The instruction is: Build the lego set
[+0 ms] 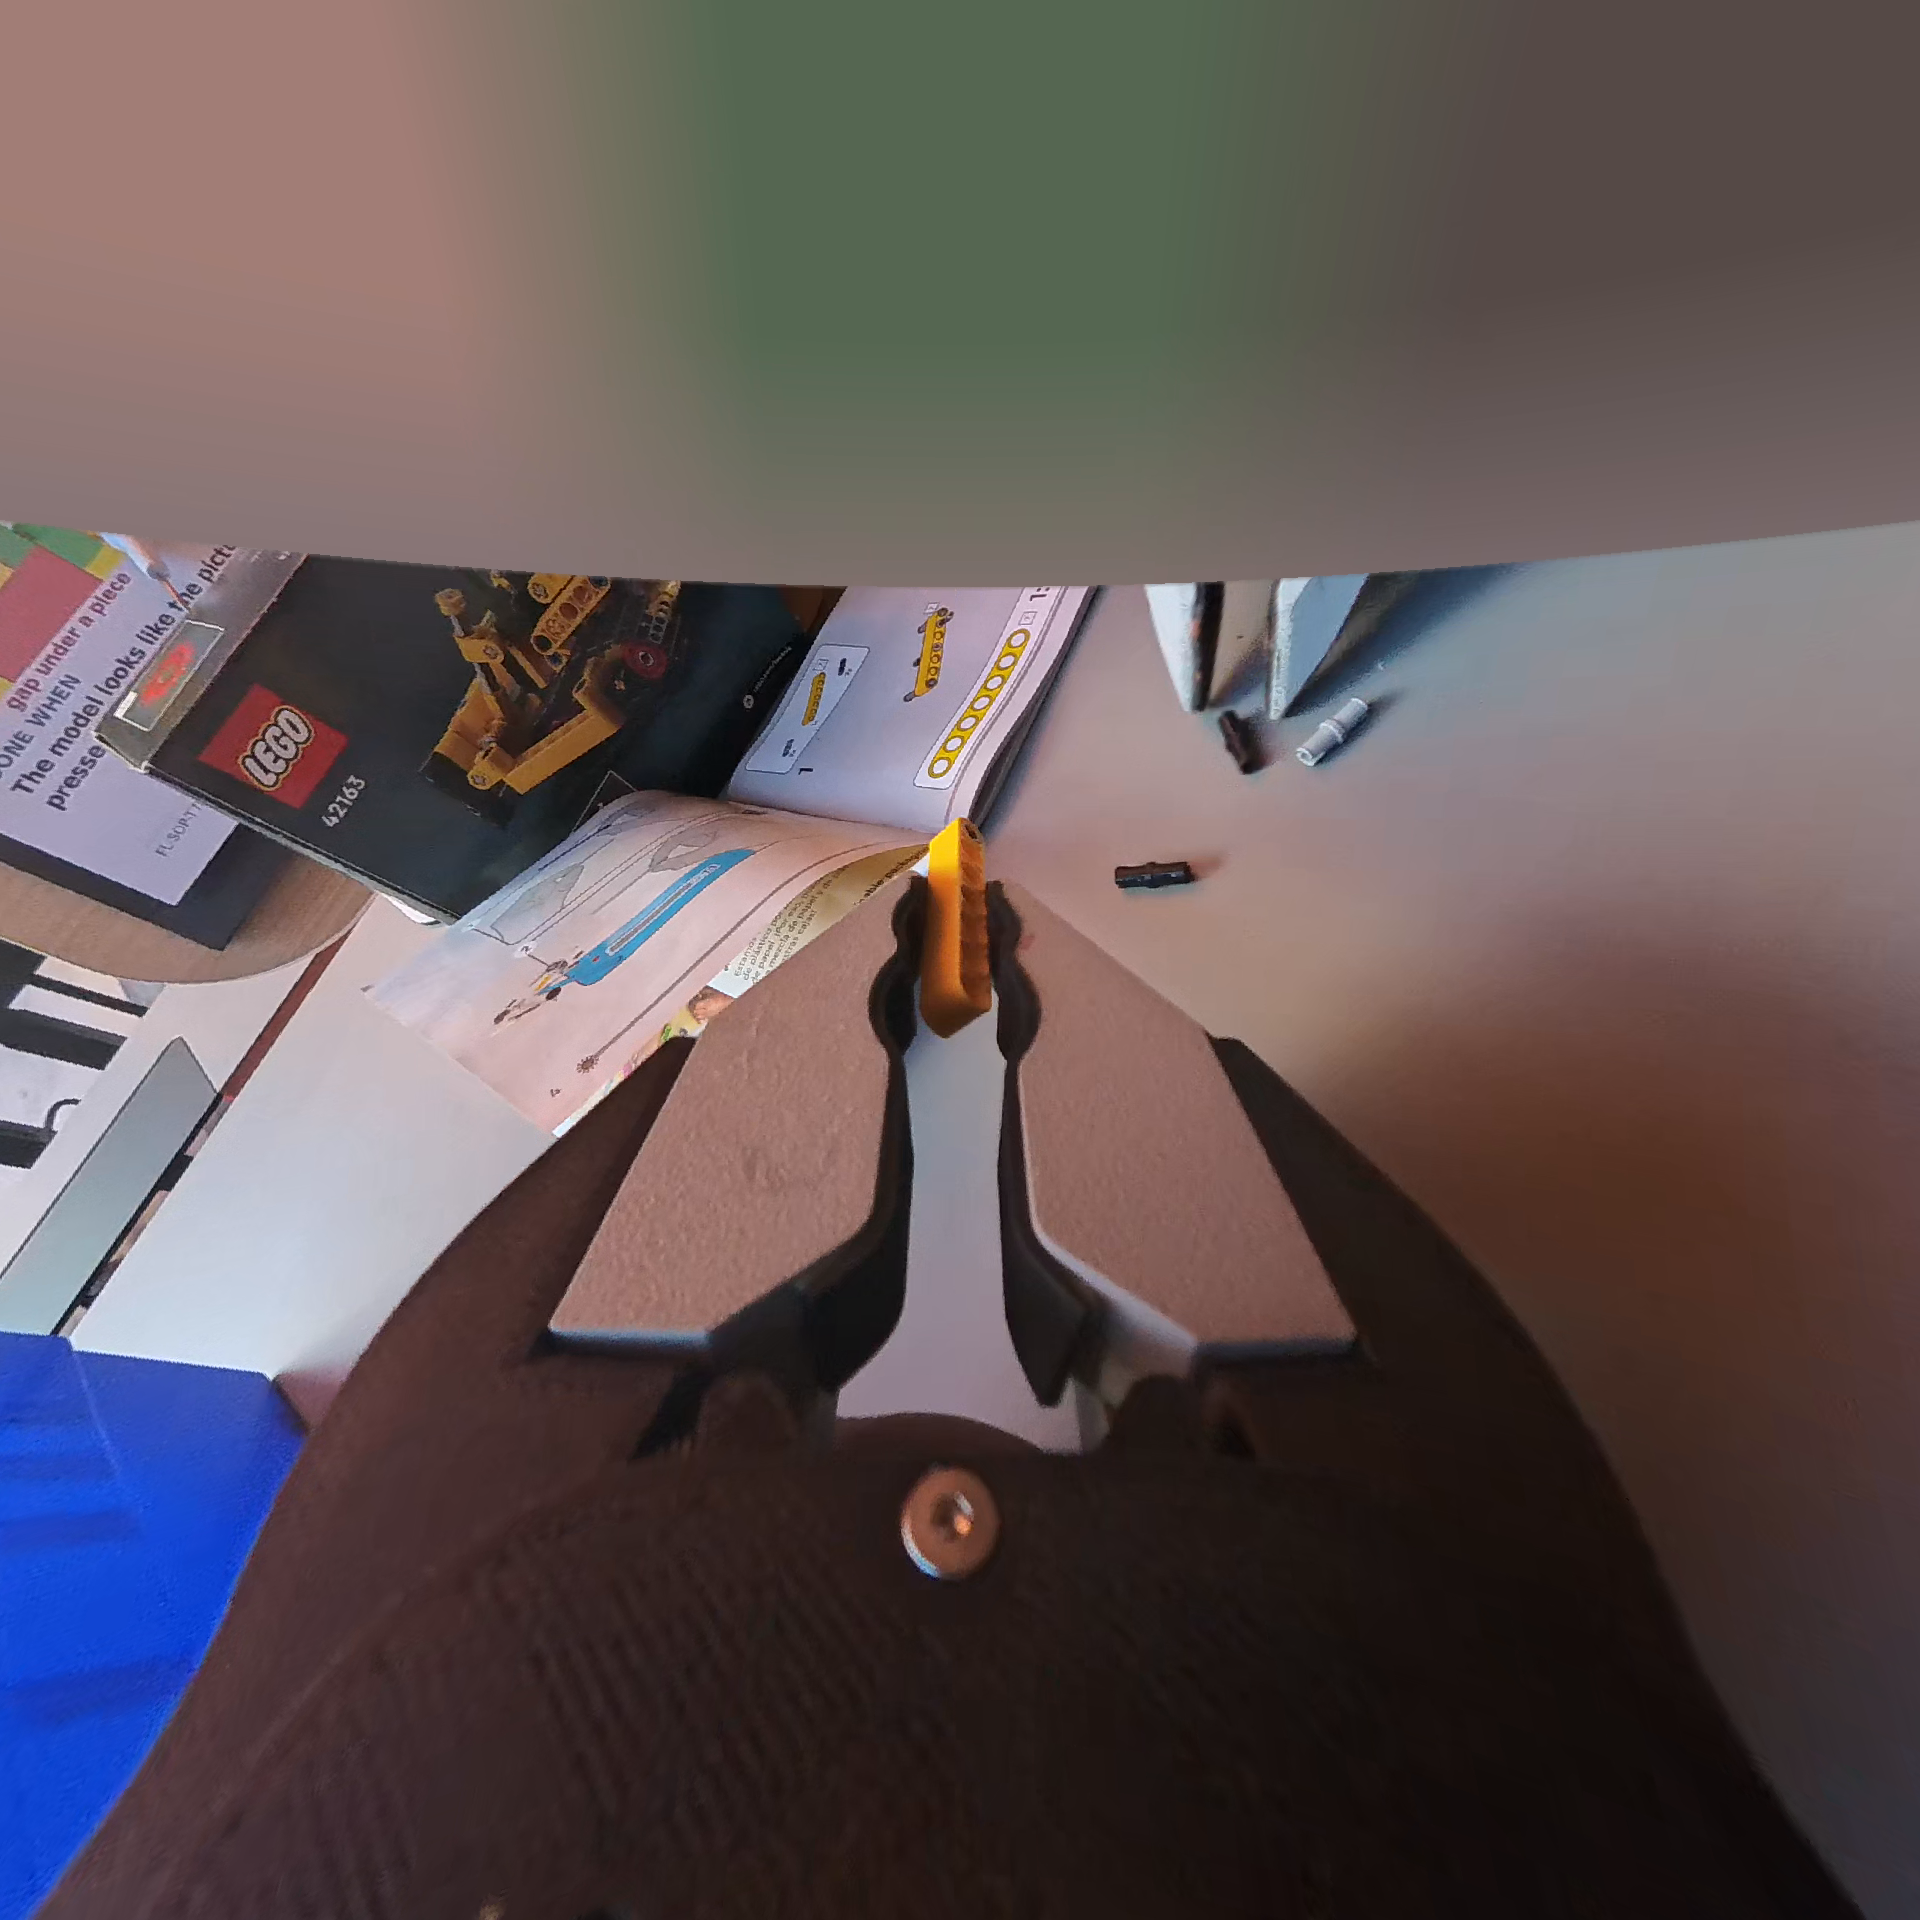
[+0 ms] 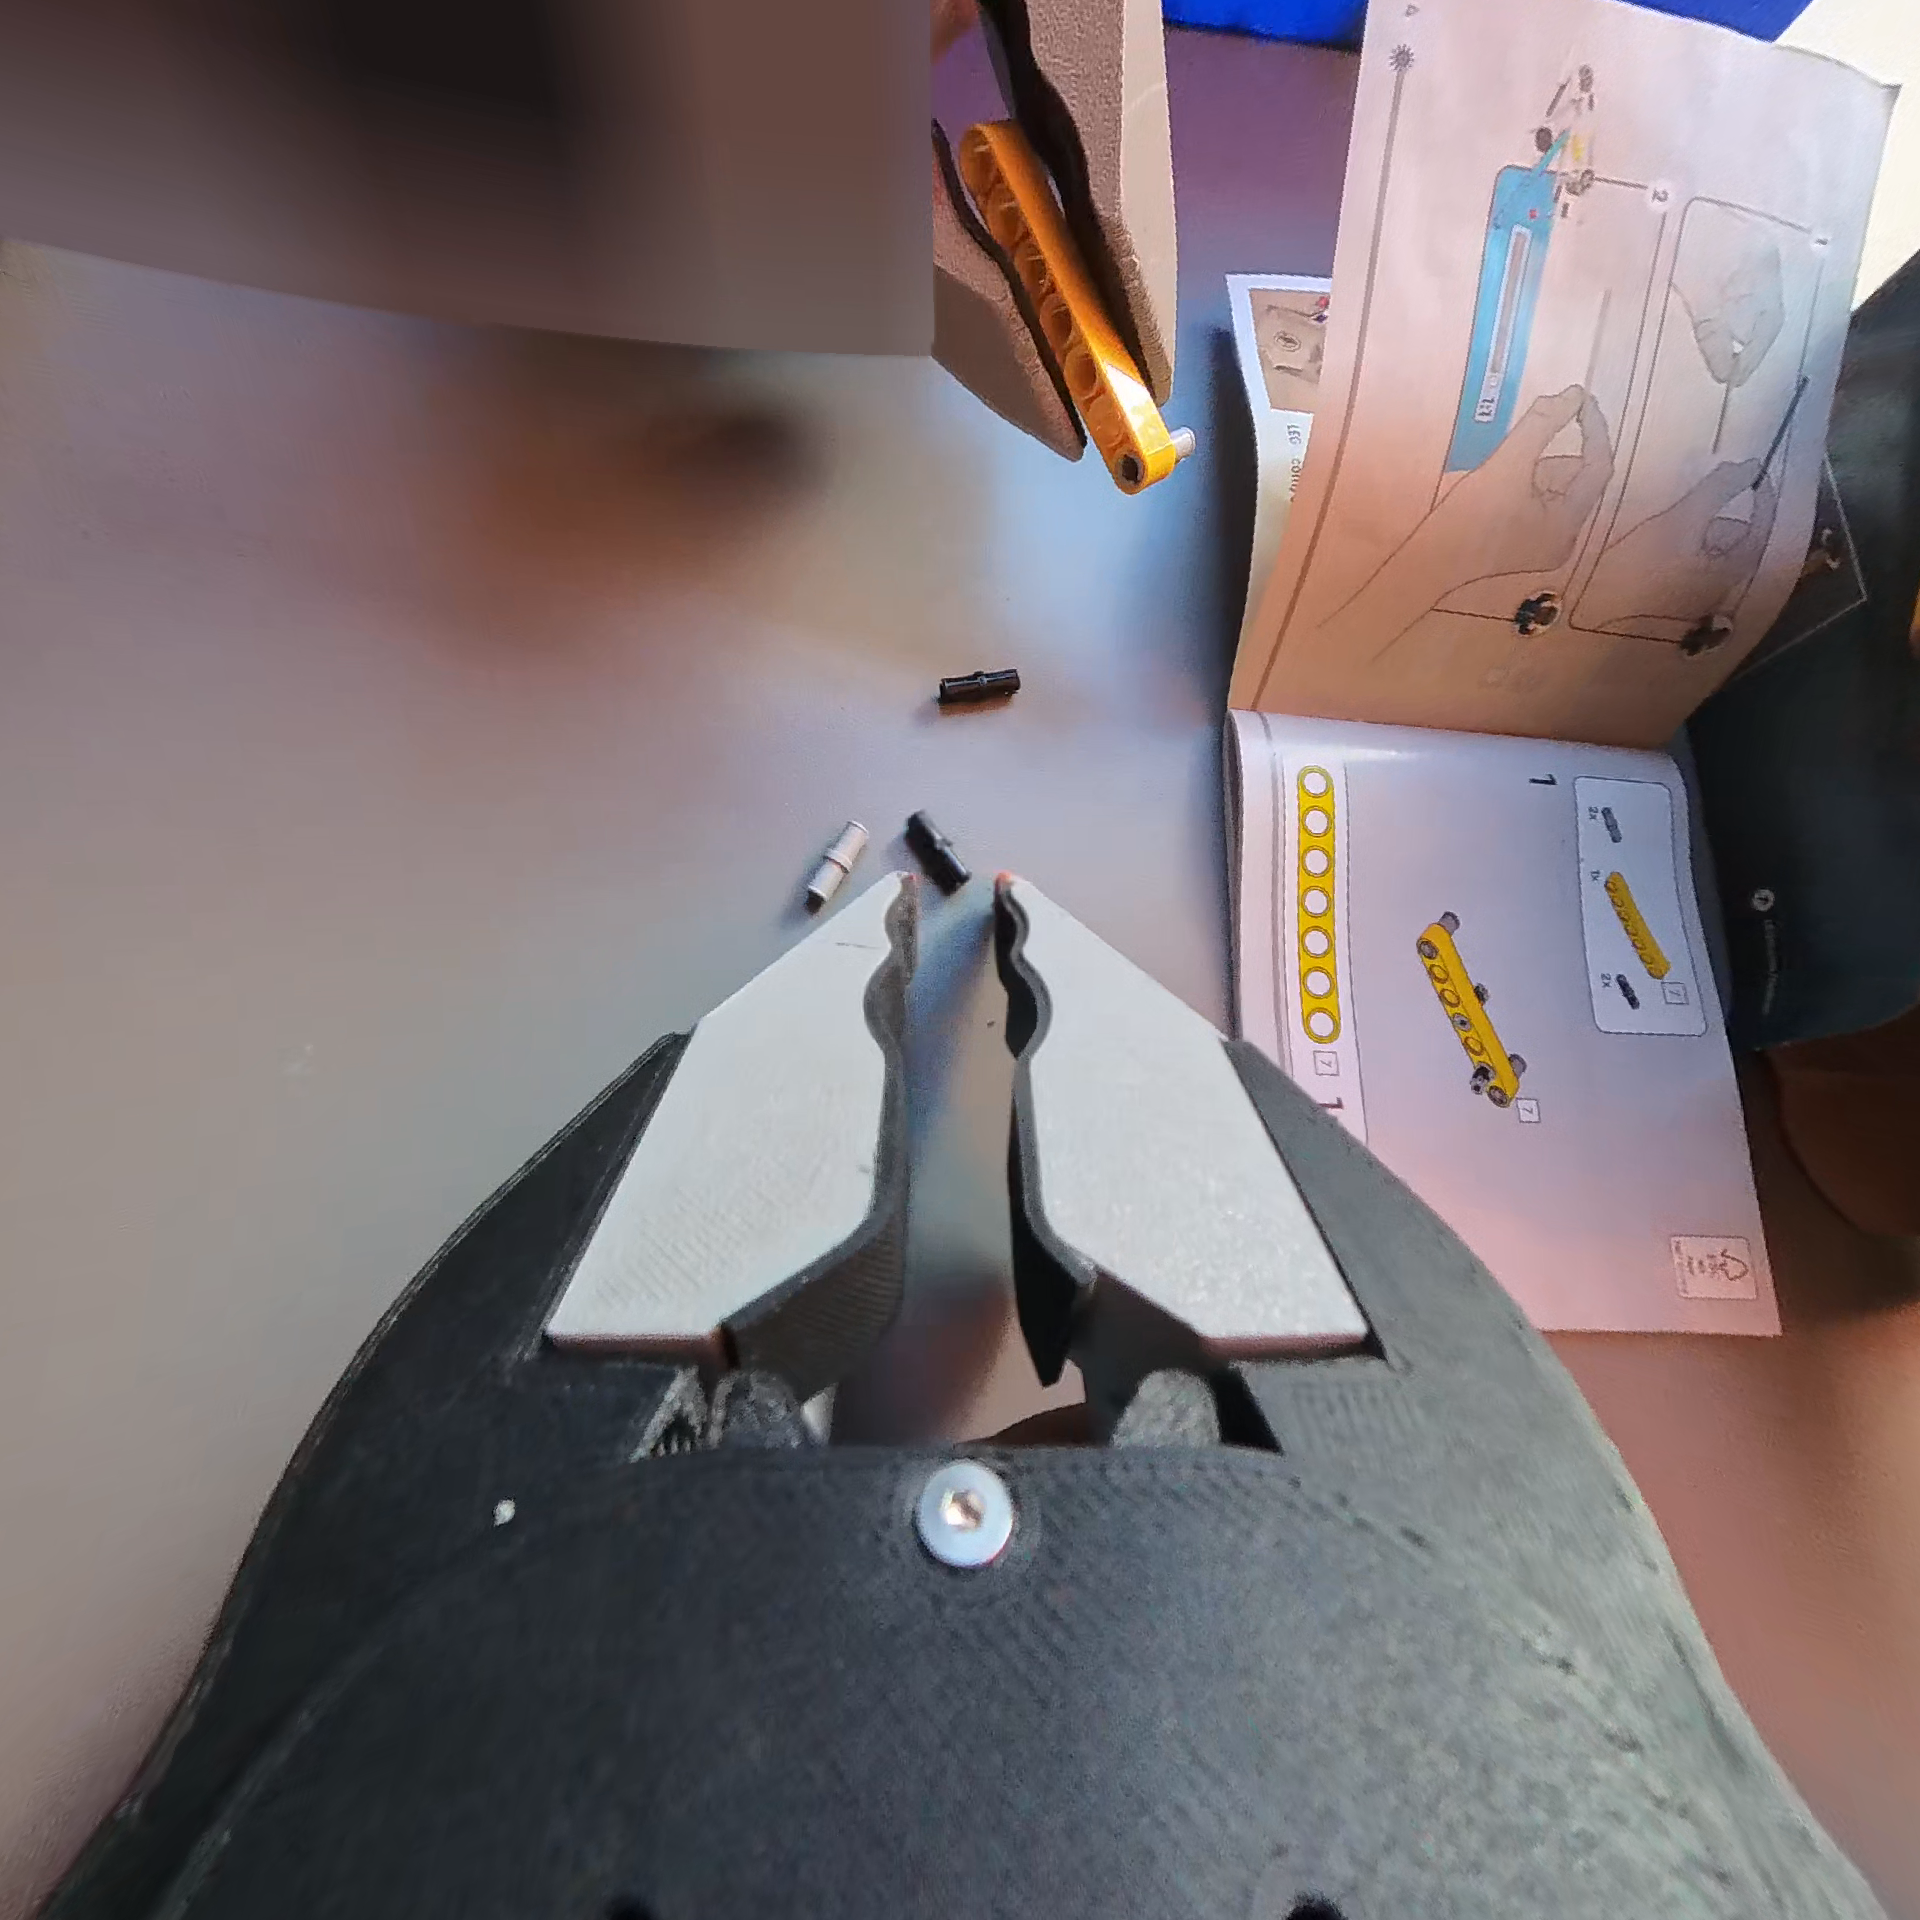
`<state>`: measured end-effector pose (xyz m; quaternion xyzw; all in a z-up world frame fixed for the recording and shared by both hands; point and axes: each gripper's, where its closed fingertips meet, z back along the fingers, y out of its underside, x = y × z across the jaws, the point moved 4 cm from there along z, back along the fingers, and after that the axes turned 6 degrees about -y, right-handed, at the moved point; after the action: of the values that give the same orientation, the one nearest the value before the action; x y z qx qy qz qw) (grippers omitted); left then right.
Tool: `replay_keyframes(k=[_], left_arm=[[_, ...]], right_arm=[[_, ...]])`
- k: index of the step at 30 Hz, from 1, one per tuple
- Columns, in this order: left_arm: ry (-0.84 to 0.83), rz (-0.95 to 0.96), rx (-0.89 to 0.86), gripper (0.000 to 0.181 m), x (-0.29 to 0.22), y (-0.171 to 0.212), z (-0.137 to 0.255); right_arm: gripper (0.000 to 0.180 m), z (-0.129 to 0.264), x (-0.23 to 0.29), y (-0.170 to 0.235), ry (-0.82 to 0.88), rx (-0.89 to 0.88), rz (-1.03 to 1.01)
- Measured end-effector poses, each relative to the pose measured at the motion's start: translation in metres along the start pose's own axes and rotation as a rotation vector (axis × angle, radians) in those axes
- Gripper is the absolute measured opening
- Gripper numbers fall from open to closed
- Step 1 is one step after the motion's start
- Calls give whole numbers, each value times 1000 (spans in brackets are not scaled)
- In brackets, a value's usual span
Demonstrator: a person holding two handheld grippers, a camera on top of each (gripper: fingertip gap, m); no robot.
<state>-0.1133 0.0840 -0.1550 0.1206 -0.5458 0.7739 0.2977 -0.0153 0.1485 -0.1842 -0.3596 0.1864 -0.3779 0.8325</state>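
Observation:
My left gripper (image 1: 954, 894) is shut on a yellow beam with a row of holes (image 1: 956, 935) and holds it edge-up above the table. In the right wrist view the left gripper (image 2: 1049, 260) shows at the top with the beam (image 2: 1049, 281), which has a grey pin (image 2: 1179, 442) in its end hole. My right gripper (image 2: 953, 883) is narrowly open and empty, low over the table. A black pin (image 2: 938, 850) lies just ahead of its tips. A grey pin (image 2: 836, 862) lies to its left and another black pin (image 2: 979, 686) farther off.
The open instruction booklet (image 2: 1507, 987) lies to the right of my right gripper. In the left wrist view the booklet (image 1: 935, 686) lies beside the black set box (image 1: 416, 727). A blue object (image 1: 104, 1558) is at the lower left. The right gripper (image 1: 1242, 675) shows far right there. My hands' fingertips stand some 8 centimetres from each other. Left tips and right tips are each some 4 centimetres from the black pin (image 2: 979, 686). It is also in sight in the left wrist view (image 1: 1155, 876).

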Motion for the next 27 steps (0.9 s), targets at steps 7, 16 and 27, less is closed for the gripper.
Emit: replay_keyframes(k=[7, 16, 27], left_arm=[[-1, -5, 3, 8, 0, 0, 0], [-1, -7, 5, 8, -1, 1, -1], [0, -5, 5, 8, 0, 1, -1]], right_arm=[[16, -1, -1, -2, 10, -2, 12], [9, -6, 2, -4, -55, 3, 39], [12, -5, 2, -4, -44, 2, 33]])
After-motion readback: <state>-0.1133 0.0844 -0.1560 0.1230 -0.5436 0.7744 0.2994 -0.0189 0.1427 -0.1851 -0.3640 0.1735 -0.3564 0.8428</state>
